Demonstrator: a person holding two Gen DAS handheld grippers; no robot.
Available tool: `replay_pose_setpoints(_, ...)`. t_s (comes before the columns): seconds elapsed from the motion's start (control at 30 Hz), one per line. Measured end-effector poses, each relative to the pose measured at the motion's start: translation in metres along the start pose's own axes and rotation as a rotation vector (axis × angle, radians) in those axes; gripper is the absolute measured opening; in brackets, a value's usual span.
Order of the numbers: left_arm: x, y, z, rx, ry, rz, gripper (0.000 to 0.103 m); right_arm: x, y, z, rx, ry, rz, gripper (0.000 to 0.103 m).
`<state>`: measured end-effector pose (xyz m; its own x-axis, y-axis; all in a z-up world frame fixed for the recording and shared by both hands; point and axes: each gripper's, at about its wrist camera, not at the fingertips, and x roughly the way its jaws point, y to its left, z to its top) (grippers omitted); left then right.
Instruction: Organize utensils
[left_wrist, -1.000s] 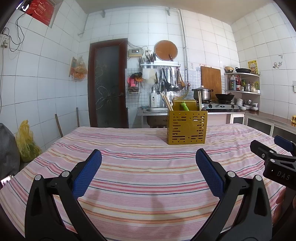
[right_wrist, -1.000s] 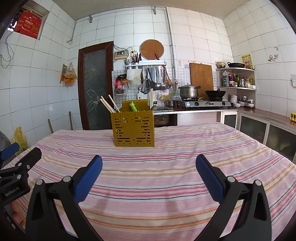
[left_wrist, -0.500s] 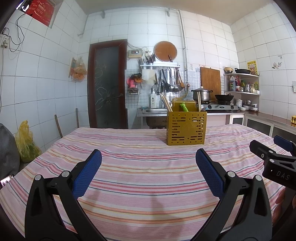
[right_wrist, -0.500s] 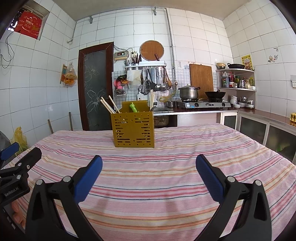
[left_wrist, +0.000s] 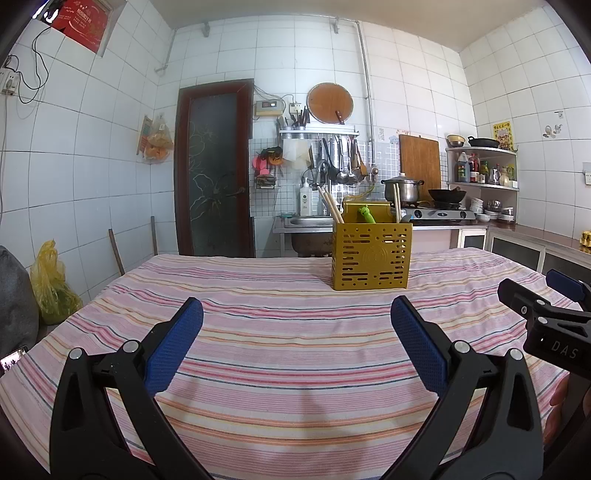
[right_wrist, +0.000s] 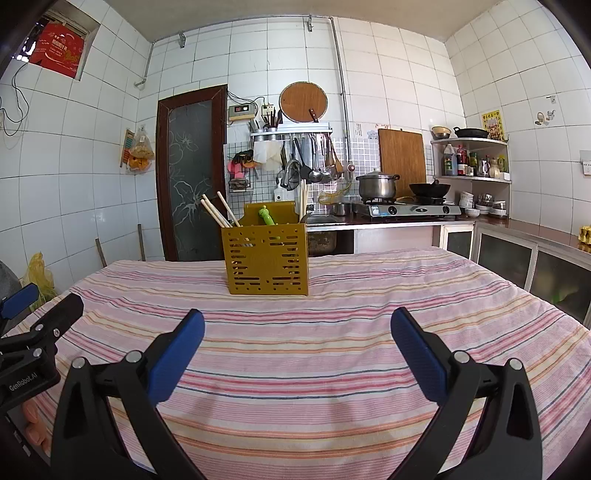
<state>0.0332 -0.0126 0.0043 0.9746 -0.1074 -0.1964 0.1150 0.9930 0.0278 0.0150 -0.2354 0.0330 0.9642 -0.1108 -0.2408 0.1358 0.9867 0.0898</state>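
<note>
A yellow perforated utensil holder (left_wrist: 371, 256) stands on the striped tablecloth (left_wrist: 288, 332) toward the far side; it also shows in the right wrist view (right_wrist: 267, 260). Wooden chopsticks (right_wrist: 218, 214) and a green-handled utensil (right_wrist: 266, 215) stick out of it. My left gripper (left_wrist: 295, 339) is open and empty, low over the near part of the table. My right gripper (right_wrist: 297, 345) is open and empty, beside the left one. Each gripper shows at the edge of the other's view: the right one (left_wrist: 546, 314), the left one (right_wrist: 33, 332).
Behind the table are a sink (left_wrist: 310, 221), a stove with a pot (left_wrist: 400, 188) and a wok (left_wrist: 445, 194), hanging kitchen tools, a corner shelf (left_wrist: 484, 166) and a dark door (left_wrist: 216, 170). A yellow bag (left_wrist: 48, 284) lies at the left.
Both views have shifted very slightly; the holder sits a touch higher in frame. Both grippers stay open and empty.
</note>
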Motion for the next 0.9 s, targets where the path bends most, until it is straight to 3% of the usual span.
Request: replay_pose_setpoints(0.9,-0.0004,-0.0014,-0.0001,0.000,-0.003,0.000,0.098,-0.0002,-0.0008,0.0015,0.002,-0.006,-0.003,0.099)
